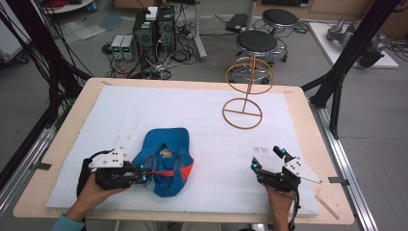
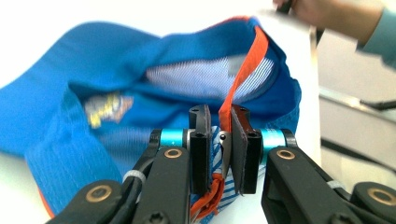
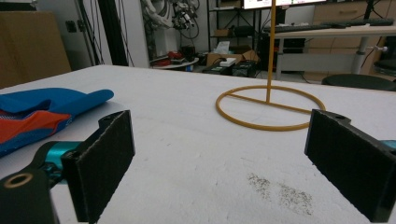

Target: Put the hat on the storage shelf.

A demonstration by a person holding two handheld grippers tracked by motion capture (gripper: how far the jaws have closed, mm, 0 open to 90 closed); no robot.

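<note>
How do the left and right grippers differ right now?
The left gripper is shut on the blue cap, pinching its orange-trimmed edge; the right gripper stands open, holding nothing. The left reaches the cap; the right sits apart over bare white mat. Both have black jaws.

The cap is blue with an orange-edged rim and a white mesh lining; it lies upside down, its hollow facing up, on the white-covered desk, near the front edge, left of centre; a small yellow-marked label shows inside; its near rim is pinched.
</note>
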